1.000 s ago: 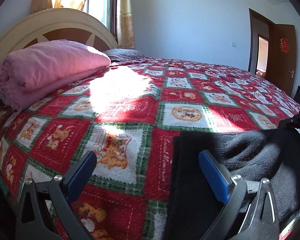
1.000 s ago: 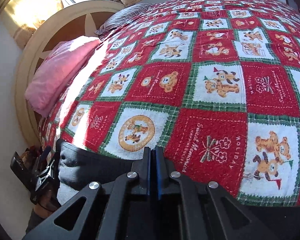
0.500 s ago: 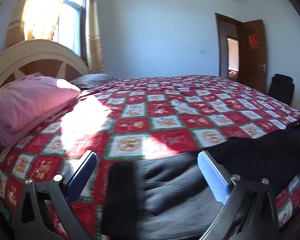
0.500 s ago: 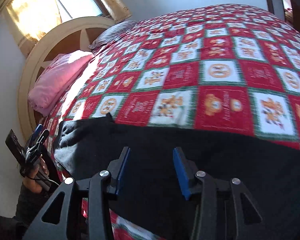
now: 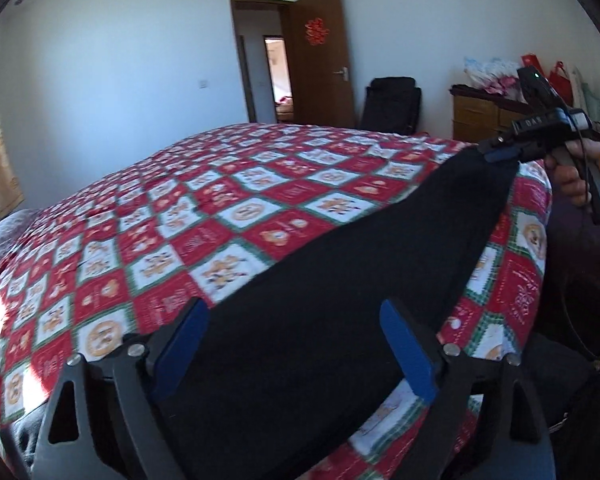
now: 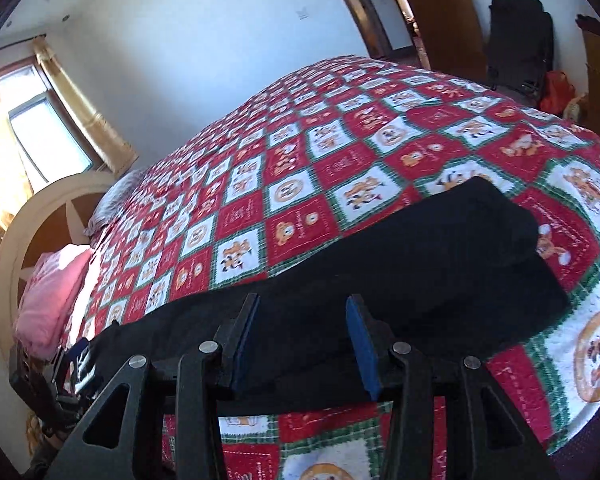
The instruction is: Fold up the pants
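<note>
Black pants (image 5: 340, 280) lie as a long strip along the near edge of the bed on a red, white and green patchwork quilt (image 5: 220, 208). My left gripper (image 5: 292, 320) is open, its blue pads just above one end of the pants. My right gripper (image 6: 302, 312) is open over the pants (image 6: 400, 248) near their other end. In the left wrist view the right gripper (image 5: 500, 154) shows at the far end of the strip. In the right wrist view the left gripper (image 6: 76, 360) shows at the lower left by the pants' end.
A pink folded blanket (image 6: 48, 292) lies by the cream headboard (image 6: 28, 220). A window (image 6: 40, 140) is behind it. An open brown door (image 5: 320, 60), a black chair (image 5: 392, 100) and a wooden dresser (image 5: 480, 112) stand past the bed's foot.
The right gripper went from shut on the pants to open. Both grippers pulled back and swung toward the bed's foot. The pants now lie stretched out in a longer strip.
</note>
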`<state>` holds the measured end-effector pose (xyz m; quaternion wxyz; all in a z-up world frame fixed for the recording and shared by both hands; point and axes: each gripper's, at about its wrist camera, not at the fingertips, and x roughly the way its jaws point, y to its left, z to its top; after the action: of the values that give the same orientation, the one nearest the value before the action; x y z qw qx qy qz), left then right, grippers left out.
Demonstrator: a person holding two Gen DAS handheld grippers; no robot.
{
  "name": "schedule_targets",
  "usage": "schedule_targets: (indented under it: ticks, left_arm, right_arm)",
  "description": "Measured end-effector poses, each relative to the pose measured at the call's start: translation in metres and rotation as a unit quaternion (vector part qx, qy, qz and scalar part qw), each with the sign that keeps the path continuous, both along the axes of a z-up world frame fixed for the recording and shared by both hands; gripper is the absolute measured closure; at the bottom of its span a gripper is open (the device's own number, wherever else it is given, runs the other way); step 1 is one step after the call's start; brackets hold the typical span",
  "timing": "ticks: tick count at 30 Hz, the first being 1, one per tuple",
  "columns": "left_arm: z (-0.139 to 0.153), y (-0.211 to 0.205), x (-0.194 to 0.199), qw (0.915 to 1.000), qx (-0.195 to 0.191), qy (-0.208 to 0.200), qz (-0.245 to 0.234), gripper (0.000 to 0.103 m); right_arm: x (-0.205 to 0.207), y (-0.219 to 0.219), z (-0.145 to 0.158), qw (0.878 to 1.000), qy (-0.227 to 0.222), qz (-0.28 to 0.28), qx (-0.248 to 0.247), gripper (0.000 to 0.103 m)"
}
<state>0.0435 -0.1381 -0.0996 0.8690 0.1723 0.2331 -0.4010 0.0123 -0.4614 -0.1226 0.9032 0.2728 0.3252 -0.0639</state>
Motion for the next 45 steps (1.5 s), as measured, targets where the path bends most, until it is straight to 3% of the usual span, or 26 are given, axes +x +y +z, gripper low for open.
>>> schedule_targets:
  ticks: [8,15,18,29,35,37,38,40,45]
  left_arm:
    - [-0.024,-0.066,-0.025,0.9942,0.062,0.014,-0.087,0.032]
    - [-0.049,-0.090,-0.031,0.9887,0.107,0.020,-0.104,0.034]
    - [-0.051,-0.088,-0.030,0.9898,0.096,0.032,-0.100,0.036]
    - [-0.049,-0.081,-0.021,0.9908,0.076,0.071,-0.087,0.057]
    - [-0.055,-0.084,-0.026,0.9919,0.086,0.041,-0.084,0.057]
    - [-0.052,-0.081,-0.024,0.9921,0.078,0.050,-0.085,0.079]
    - [-0.050,-0.080,-0.022,0.9923,0.075,0.053,-0.083,0.083]
    - [-0.047,-0.075,-0.017,0.9921,0.061,0.069,-0.085,0.088]
    - [-0.043,-0.068,-0.005,0.9907,0.030,0.107,-0.079,0.090]
  right_arm:
    - [-0.009,-0.027,-0.018,1.000,0.004,-0.025,0.011,0.057]
    - [-0.014,-0.041,-0.021,0.999,-0.002,-0.046,0.016,0.057]
    - [-0.017,-0.046,-0.021,0.998,-0.009,-0.052,0.021,0.057]
    - [-0.019,-0.050,-0.028,0.998,-0.011,-0.057,0.026,0.058]
    - [-0.023,-0.063,-0.033,0.996,-0.023,-0.072,0.055,0.058]
    - [-0.023,-0.068,-0.031,0.994,-0.030,-0.076,0.065,0.058]
    - [-0.022,-0.070,-0.031,0.994,-0.032,-0.079,0.070,0.058]
    - [-0.019,-0.078,-0.032,0.992,-0.039,-0.086,0.084,0.062]
    - [-0.007,-0.091,-0.036,0.989,-0.039,-0.104,0.095,0.094]
